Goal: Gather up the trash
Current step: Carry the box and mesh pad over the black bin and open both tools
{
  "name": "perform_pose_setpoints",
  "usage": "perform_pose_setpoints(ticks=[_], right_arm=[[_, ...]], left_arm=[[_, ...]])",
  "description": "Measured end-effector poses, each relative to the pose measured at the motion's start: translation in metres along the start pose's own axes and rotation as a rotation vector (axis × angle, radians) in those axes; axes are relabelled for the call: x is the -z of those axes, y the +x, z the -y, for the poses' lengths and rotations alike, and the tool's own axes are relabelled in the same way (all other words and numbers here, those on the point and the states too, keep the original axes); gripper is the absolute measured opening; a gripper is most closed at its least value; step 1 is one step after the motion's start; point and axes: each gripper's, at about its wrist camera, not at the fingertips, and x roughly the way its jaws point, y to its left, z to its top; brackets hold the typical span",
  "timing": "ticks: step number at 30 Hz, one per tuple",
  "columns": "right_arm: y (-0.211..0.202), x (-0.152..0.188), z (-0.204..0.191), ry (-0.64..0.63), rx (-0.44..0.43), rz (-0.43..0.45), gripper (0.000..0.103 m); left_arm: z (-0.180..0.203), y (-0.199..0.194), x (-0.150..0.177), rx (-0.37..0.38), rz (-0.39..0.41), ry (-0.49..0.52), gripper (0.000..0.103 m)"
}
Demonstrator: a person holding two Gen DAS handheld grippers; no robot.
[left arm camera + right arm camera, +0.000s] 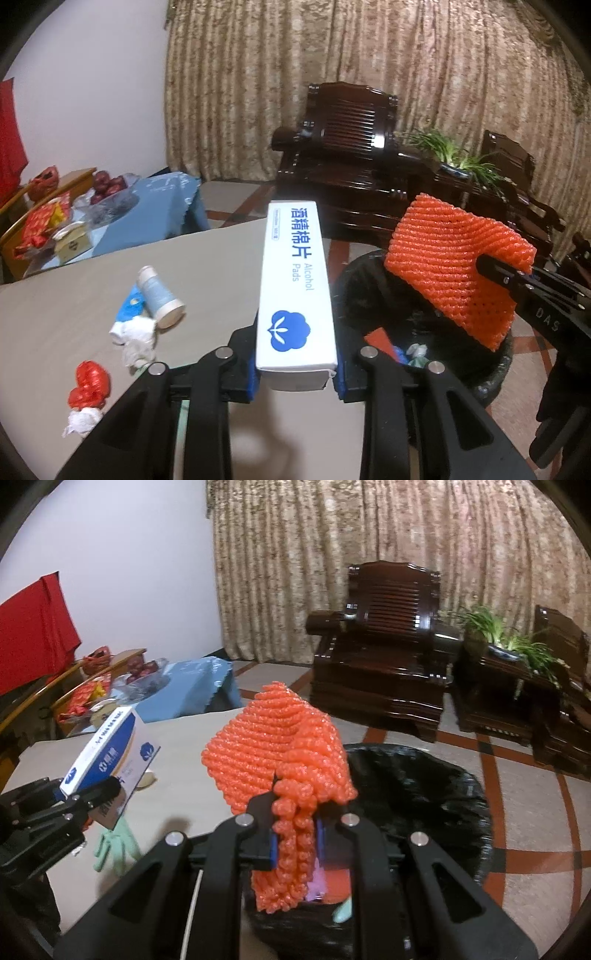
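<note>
Visibly crumpled orange foam net (280, 746), ribbed, bumpy.

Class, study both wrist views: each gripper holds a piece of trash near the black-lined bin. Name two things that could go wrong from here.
1. The alcohol pads box is long and the left gripper clamps only its near end; it may pivot and drop onto the table, missing the bin.
2. The orange foam net is light and springy; released by the right gripper, it might catch on the fingers.
</note>
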Motion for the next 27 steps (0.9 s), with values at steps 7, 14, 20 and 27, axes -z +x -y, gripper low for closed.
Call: perform_pose_setpoints(ticks=[7, 14, 20, 27], right_arm=[[-0.005, 0.007, 0.032, 0.023, 0.07, -0.001, 0.013], [-0.004, 0.015, 0.069, 0.054, 0.139, -0.013, 0.014], [0.007, 0.024, 0.095, 0.081, 0.179, -0.042, 0.014], [0.035, 0.034, 0.106, 0.095, 0.197, -0.097, 0.022]], left_arm=[[0.036, 0.014, -0.01, 0.059, 0.008, 0.046, 0.03], [0.076, 0.032, -0.018, 0.118, 0.02, 0.099, 0.03], [0.108, 0.059, -0.018, 0.163, 0.005, 0.134, 0.03], [0.121, 0.09, -0.016, 0.202, -0.03, 0.158, 0.037]])
